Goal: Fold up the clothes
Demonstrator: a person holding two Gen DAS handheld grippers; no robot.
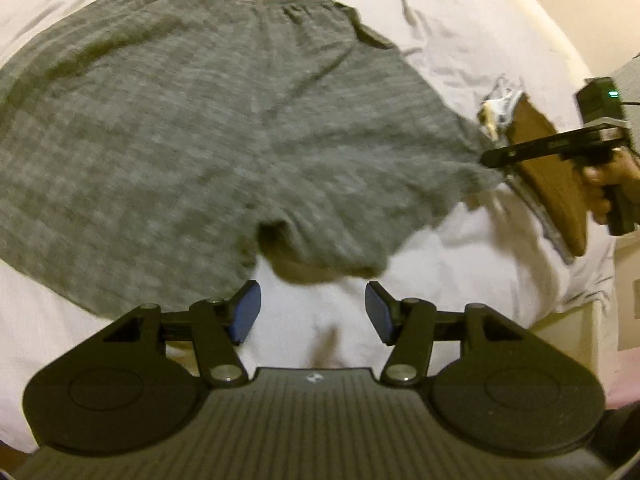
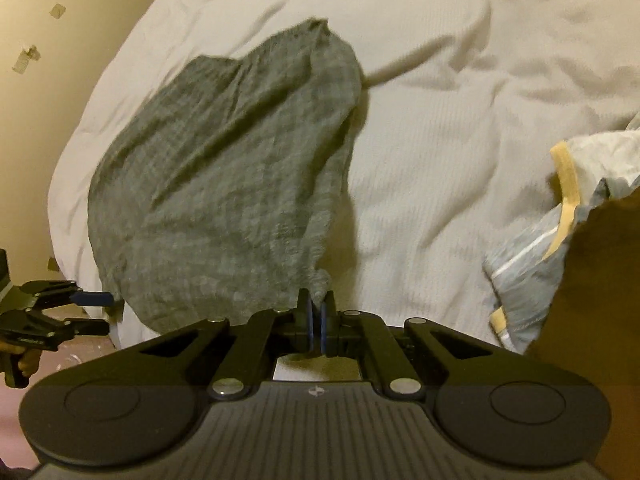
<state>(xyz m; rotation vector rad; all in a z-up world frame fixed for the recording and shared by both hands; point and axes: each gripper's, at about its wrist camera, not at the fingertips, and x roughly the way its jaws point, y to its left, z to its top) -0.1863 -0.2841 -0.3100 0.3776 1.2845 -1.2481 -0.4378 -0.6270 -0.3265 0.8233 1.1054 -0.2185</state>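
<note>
Right claw (image 2: 316, 320) pinches the grey shorts (image 2: 224, 184) by a corner; left claw (image 1: 313, 312) gapes empty at six o'clock. Best it grabs the near hem and both pull flat on the bed (image 2: 460, 120).

Rumpled white bedsheet (image 2: 460, 128), beige wall (image 2: 52, 80), warm dim light

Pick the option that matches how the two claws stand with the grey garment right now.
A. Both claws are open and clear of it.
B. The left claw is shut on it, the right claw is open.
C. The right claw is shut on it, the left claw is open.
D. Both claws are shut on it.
C: the right claw pinches a corner of the grey garment, while the left claw stands open over the white bedding, holding nothing.
</note>
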